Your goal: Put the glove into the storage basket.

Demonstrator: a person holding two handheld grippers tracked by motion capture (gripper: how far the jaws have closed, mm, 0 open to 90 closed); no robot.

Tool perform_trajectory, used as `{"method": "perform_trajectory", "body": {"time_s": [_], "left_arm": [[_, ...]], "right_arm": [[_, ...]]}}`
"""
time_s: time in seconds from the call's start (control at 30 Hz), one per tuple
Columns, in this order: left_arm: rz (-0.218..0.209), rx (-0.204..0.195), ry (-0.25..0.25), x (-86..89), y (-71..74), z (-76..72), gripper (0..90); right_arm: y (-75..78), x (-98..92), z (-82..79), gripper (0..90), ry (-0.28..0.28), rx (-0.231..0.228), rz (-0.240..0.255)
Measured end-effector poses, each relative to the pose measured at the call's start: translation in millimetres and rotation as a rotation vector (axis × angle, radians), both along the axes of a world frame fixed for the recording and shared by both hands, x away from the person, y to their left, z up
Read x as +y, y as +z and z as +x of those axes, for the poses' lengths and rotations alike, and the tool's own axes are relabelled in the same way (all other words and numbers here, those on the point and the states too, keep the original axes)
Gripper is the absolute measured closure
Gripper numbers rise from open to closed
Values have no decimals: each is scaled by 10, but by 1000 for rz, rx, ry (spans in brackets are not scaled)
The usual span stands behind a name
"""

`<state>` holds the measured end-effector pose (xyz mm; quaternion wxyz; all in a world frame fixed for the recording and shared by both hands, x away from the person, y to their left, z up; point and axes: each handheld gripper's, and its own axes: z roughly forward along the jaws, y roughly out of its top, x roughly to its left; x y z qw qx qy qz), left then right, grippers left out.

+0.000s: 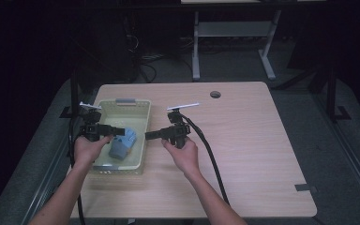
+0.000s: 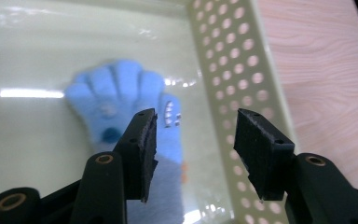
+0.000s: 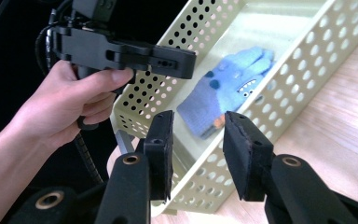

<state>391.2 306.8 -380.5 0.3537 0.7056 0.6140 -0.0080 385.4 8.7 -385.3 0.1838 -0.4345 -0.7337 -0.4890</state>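
Left gripper (image 2: 196, 140) hovered over basket (image 1: 140, 140), jaws partly apart, nothing between pads; blue glove (image 2: 121, 93) lay flat below on basket floor, untouched. Right gripper (image 3: 196, 140) sat outside basket's right wall, jaws partly apart, empty, aimed across rim toward glove. Basket stood on left part of wooden table (image 1: 243, 140).

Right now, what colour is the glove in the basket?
Light blue, with darker blue spots and a small orange patch near its cuff; the glove shows best in the right gripper view.
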Motion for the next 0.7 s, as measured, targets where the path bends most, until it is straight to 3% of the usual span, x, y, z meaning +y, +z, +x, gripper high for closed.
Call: {"method": "perform_trajectory", "body": {"time_s": [0.4, 0.7], "left_arm": [[-78, -50, -30, -91, 69, -38, 440], [-96, -85, -58, -208, 152, -77, 430]], "right_arm": [[52, -295, 1, 587, -49, -23, -15], [74, -531, -21, 563, -77, -38, -24]]}}
